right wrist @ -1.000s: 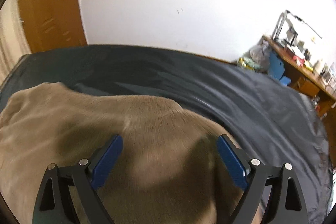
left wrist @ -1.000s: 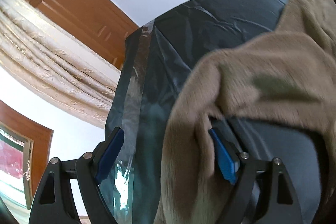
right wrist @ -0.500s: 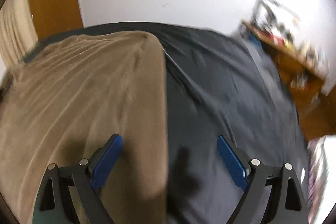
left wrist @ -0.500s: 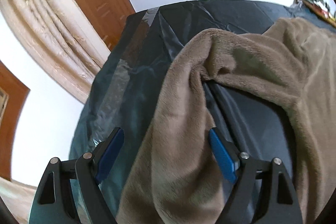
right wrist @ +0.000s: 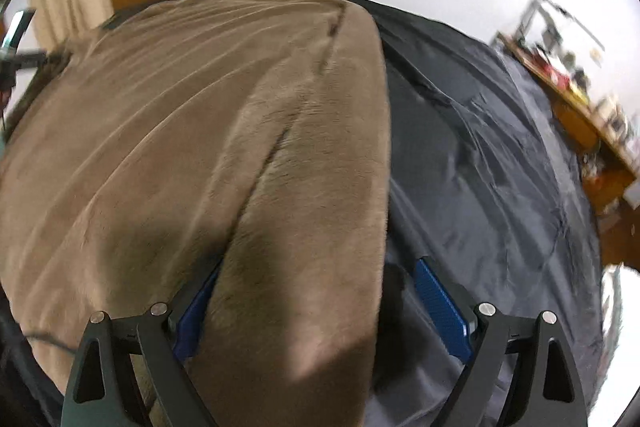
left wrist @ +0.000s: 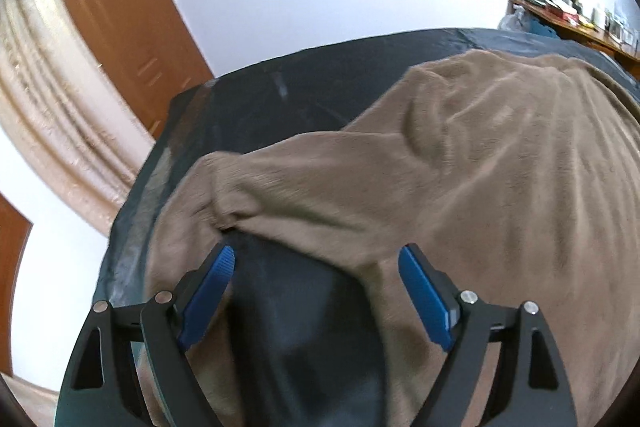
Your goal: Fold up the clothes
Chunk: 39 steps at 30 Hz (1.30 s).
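A: Where's the garment now?

B: The plush tan fleece garment (left wrist: 480,179) lies spread on the dark slate-grey sheet (left wrist: 280,99) that covers the bed. In the left wrist view a sleeve-like arm of it runs out to the left and bends back down around a patch of bare sheet.

A: And the left gripper (left wrist: 316,287)?

B: Jaws wide apart, nothing pinched. Its blue pads hang over that bare patch, with fleece behind each fingertip. A second ago the sleeve hung across the right pad and the body was off to the right; now the view has swung over so the body fills the right half.

A: The right gripper (right wrist: 320,303)?

B: Also spread wide. A raised fold of the fleece sits between the jaws, hiding most of the left pad, but the right pad stands clear over the sheet, so I'd call it unclamped. A second ago it looked at the middle of the garment; now it's at the garment's right edge, where tan meets grey.

A: What does that mean for folding?

B: Judging by position, both hands have gone to opposite sides. That looks like lining up for a grasp; no fold is made yet.

A: Anything else?

B: A cluttered wooden desk (right wrist: 580,115) stands past the bed.
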Available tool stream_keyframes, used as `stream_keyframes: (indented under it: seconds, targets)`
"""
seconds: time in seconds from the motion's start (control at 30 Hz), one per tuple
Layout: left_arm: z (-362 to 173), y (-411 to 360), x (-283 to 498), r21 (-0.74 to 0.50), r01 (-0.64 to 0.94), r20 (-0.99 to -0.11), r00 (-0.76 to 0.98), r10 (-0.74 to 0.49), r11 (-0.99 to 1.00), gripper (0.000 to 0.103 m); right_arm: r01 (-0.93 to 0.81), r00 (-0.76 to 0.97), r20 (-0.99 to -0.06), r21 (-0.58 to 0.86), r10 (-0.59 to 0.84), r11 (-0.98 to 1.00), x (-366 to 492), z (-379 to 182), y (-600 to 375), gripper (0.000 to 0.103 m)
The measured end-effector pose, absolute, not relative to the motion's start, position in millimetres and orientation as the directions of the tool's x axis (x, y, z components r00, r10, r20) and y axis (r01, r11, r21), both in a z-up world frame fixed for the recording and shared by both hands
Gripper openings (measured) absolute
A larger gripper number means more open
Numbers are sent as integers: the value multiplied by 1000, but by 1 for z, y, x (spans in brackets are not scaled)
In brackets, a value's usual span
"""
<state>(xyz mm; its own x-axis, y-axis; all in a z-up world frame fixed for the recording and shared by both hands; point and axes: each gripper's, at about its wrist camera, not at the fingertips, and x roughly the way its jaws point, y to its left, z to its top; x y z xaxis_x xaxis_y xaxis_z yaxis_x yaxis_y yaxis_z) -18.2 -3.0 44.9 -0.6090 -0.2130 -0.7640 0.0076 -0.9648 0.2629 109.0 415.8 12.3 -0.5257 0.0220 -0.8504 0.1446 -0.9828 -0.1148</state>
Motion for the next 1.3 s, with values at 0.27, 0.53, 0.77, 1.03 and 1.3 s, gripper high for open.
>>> stream_keyframes:
  seconds: [0.27, 0.53, 0.77, 1.03, 1.3]
  targets:
    - [15, 15, -42, 267, -2, -799, -559, -221, -964, 88, -151, -488, -744, -442, 455, -884, 63, 16, 488, 93]
    - [13, 9, -44, 227, 14, -807, -557, -196, -974, 93, -352, -429, -662, -504, 615, -789, 4, 40, 562, 93]
    - [21, 2, -38, 216, -17, -809, -562, -169, -976, 93, -221, -419, -697, -544, 582, -810, 3, 31, 536, 93]
    - [50, -24, -56, 140, 48, -785, -604, -140, -989, 93, -217, -586, -698, -355, 412, -909, 46, 68, 491, 93]
    - [57, 2, -107, 58, 7, -795, -604, -51, -998, 93, -32, -707, -702, -92, 87, -995, 11, 75, 402, 93]
